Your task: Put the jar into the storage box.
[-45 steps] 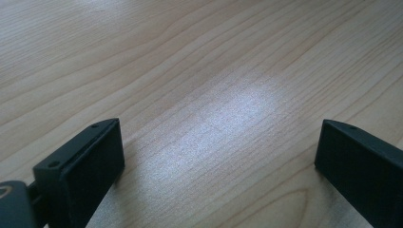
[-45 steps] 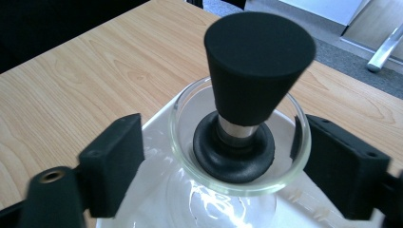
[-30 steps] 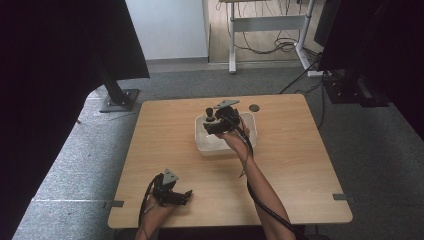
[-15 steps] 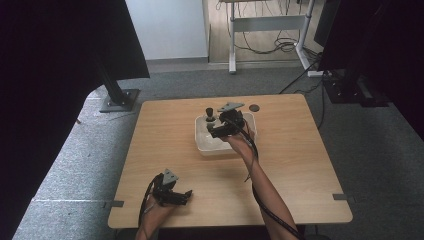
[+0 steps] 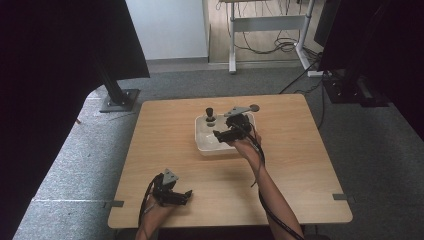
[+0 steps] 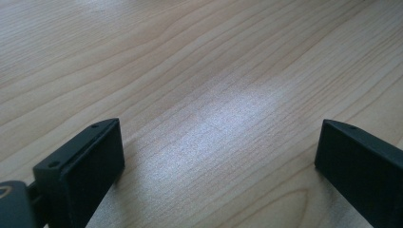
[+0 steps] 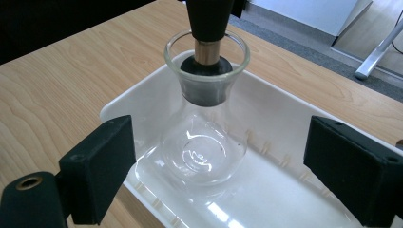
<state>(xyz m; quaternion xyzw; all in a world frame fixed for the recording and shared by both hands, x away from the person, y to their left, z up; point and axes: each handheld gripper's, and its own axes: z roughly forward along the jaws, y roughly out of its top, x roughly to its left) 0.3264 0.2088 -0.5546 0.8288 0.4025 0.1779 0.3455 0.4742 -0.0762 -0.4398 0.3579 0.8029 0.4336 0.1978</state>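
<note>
High view: your right gripper (image 5: 220,135) is over the white tray (image 5: 202,145) at mid-table, and the stoppered glass flask (image 5: 210,120) stands upright in the tray's far-left part, just beyond the jaws. Your left gripper (image 5: 186,196) sits low near the table's (image 5: 300,165) near edge, well apart from the tray. Left gripper view: your left gripper (image 6: 216,156) has its jaws spread wide with bare wood grain between them — nothing held. Right gripper view: your right gripper (image 7: 218,171) is released, jaws wide apart, one on each side of the flask (image 7: 202,137) but not touching it. The flask stands on the tray (image 7: 290,190) floor near one corner — clear glass, a black stopper (image 7: 206,28) with a metal band seated in its neck. I can't tell whether there is liquid inside.
</note>
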